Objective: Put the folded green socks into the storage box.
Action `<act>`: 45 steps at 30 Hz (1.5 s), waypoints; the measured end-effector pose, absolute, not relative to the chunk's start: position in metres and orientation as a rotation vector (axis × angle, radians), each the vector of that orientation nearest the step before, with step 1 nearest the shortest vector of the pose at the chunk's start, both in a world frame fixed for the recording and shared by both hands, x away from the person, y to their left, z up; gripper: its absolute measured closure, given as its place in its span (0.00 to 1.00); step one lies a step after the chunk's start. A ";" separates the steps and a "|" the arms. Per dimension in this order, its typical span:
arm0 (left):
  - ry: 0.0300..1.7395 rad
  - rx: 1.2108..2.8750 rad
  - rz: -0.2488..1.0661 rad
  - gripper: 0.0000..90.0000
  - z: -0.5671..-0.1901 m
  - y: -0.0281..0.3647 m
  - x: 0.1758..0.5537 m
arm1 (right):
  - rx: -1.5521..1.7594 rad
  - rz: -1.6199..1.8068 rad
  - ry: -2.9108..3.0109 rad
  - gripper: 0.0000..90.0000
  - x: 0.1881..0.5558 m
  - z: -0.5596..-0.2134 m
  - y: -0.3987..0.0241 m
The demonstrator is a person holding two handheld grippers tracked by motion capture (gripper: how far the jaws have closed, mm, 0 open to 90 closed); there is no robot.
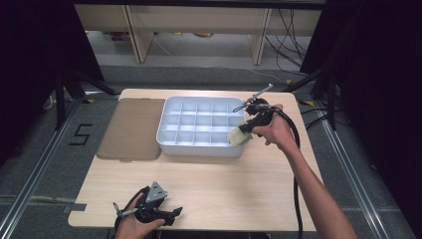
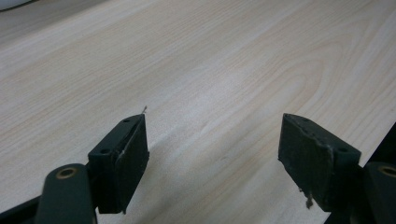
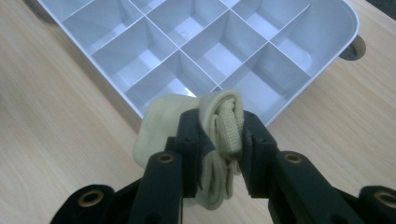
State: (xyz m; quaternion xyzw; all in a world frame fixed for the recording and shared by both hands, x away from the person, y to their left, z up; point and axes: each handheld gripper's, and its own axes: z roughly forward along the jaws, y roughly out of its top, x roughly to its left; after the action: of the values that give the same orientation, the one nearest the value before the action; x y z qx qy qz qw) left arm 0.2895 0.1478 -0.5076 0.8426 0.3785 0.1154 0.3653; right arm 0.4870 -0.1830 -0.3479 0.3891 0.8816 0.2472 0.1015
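Above the near right corner of the white divided tray (image 1: 199, 144), right gripper (image 3: 219, 135) clamps a rolled cream sock (image 3: 159, 126); left gripper (image 2: 212, 144) rests wide open, empty, on the worktop (image 2: 210, 70).

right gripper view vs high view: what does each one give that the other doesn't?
Right gripper view alone: the rolled cream sock's ribbed cuff pinched between the right gripper's black fingers.
High view alone: the left gripper low at the table's near edge, and the brown mat left of the tray.
Both: the white divided tray, sock at its near right corner.
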 end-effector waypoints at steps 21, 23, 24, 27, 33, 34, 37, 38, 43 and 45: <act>0.988 2.144 0.292 0.26 -0.509 0.146 0.288 | 1.159 0.553 2.645 0.80 0.514 -0.367 -0.169; 0.984 2.150 0.305 0.26 -0.509 0.146 0.289 | 1.147 0.528 2.632 0.80 0.516 -0.370 -0.167; 0.968 2.158 0.309 0.26 -0.508 0.146 0.289 | 1.142 0.518 2.622 0.80 0.517 -0.373 -0.166; 0.978 2.156 0.308 0.26 -0.509 0.146 0.289 | 1.141 0.480 2.621 0.80 0.519 -0.377 -0.162; 0.982 2.153 0.302 0.26 -0.509 0.146 0.288 | 1.109 0.409 2.613 0.80 0.523 -0.386 -0.153; 0.977 2.155 0.304 0.26 -0.509 0.146 0.288 | 1.101 0.396 2.613 0.80 0.523 -0.388 -0.152; 0.976 2.152 0.305 0.26 -0.509 0.146 0.288 | 1.092 0.367 2.608 0.80 0.524 -0.391 -0.148; 0.978 2.150 0.304 0.26 -0.509 0.146 0.288 | 1.075 0.345 2.611 0.80 0.524 -0.393 -0.146; 0.981 2.148 0.290 0.26 -0.508 0.146 0.288 | 1.047 0.287 2.623 0.80 0.523 -0.402 -0.142; 0.975 2.159 0.305 0.26 -0.508 0.146 0.289 | 1.032 0.272 2.625 0.80 0.523 -0.406 -0.141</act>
State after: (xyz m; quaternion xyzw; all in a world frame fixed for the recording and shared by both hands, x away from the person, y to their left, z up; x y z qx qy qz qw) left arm 0.2885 0.1463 -0.5085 0.8406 0.3798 0.1186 0.3676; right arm 0.5234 -0.1407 -0.4062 0.3598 0.9155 0.0947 0.1533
